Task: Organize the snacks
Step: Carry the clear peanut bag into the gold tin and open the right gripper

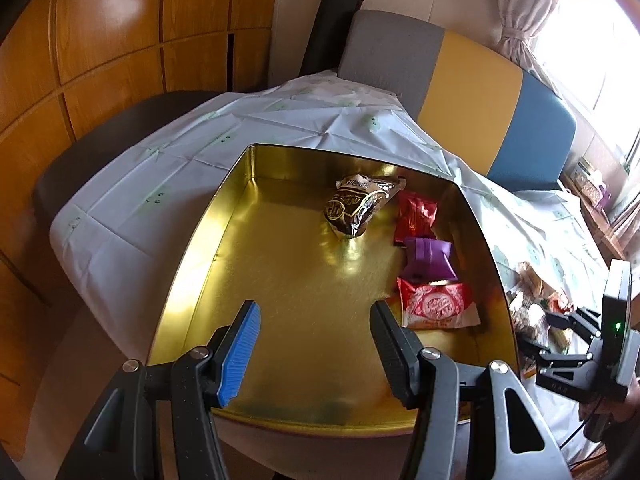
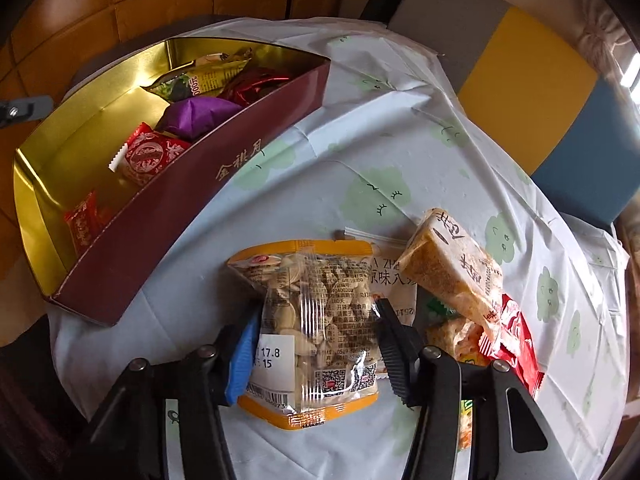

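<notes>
A gold-lined tin (image 1: 224, 200) with maroon outer walls (image 2: 180, 200) sits on the clothed table. Inside it lie a brown packet (image 1: 360, 204), a dark red one (image 1: 416, 216), a purple one (image 1: 428, 258) and a red-and-white one (image 1: 436, 304). My left gripper (image 1: 316, 308) hangs open over the tin's near floor, nothing between its pads. My right gripper (image 2: 318, 308) is to the right of the tin, its pads pressed on both sides of a clear, orange-edged nut packet (image 2: 316, 280). A second small red packet (image 2: 84, 224) lies at the tin's near end.
Beside the nut packet is a pile of loose snacks: a tan bar packet (image 2: 452, 268), a red packet (image 2: 516, 336) and a white one (image 2: 390, 276). A grey, yellow and blue chair back (image 1: 472, 92) stands behind the table. Wooden cabinets (image 1: 100, 40) are at the left.
</notes>
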